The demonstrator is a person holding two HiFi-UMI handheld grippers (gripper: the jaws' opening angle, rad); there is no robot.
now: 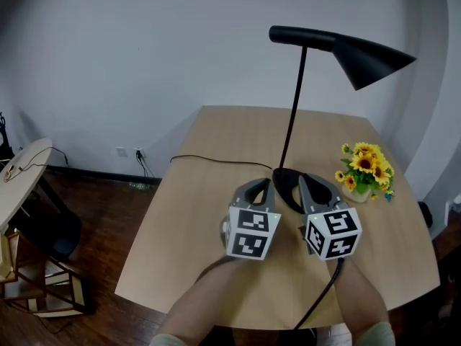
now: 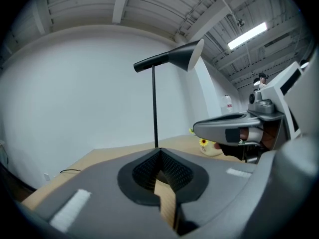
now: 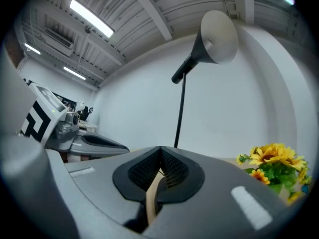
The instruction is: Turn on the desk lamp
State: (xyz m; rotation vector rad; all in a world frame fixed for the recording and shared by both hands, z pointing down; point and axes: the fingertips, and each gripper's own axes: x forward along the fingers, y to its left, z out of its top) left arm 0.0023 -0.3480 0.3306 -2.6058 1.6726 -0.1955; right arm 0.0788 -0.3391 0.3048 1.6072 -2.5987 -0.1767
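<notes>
Desk lamp (image 1: 293, 107) stands on the right half of the wooden tabletop (image 1: 194, 222). Its round black base (image 1: 286, 187) sits towards the near side, and a thin pole rises from it to a black cone shade (image 1: 364, 60) that points right. A black cord (image 1: 216, 160) runs from the base leftward across the tabletop to its left edge. Just right of the base is a small pot of sunflowers (image 1: 366, 168).

Both claws are held low over the tabletop, side by side, with the base between their tips. The left claw (image 1: 261, 190) is just beside the base's left edge. The right claw (image 1: 311, 190) is at its right edge; whether either touches the base cannot be told.

In the left gripper view the left claw (image 2: 158, 156) has its tips pressed together with nothing between them, and the pole rises straight beyond. In the right gripper view the right claw (image 3: 160, 153) is likewise closed and empty, with the sunflowers (image 3: 276, 163) to its right.
</notes>
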